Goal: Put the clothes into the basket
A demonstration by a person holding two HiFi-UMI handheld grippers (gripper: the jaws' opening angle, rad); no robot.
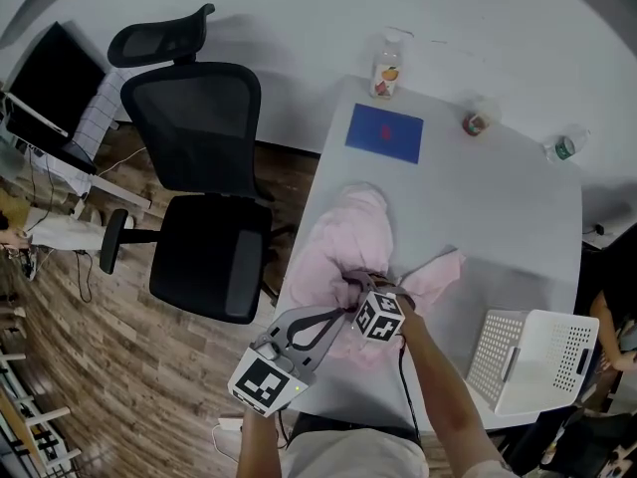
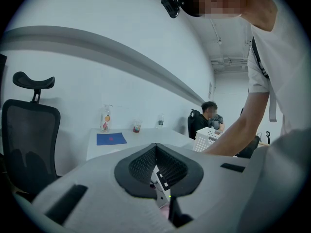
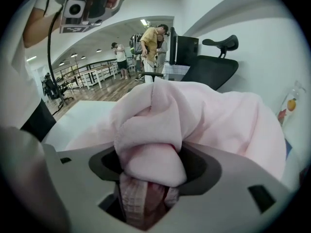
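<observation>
A pink garment (image 1: 343,252) lies crumpled on the white table (image 1: 498,207), near its left edge. My right gripper (image 1: 360,289) points down into the garment's middle. In the right gripper view a thick fold of the pink garment (image 3: 153,154) is bunched between the jaws, which are shut on it. My left gripper (image 1: 341,314) is just to the left and nearer me, its tips closed together with nothing seen between them. It looks across the table past the right gripper's marker cube (image 2: 163,181). The white slotted basket (image 1: 537,357) stands at the table's near right corner.
A black office chair (image 1: 204,197) stands close to the table's left side. At the far edge are a blue mat (image 1: 384,132), a bottle (image 1: 386,68), a small cup (image 1: 478,120) and a water bottle (image 1: 563,146). A seated person (image 2: 211,115) is beyond the basket (image 2: 209,137).
</observation>
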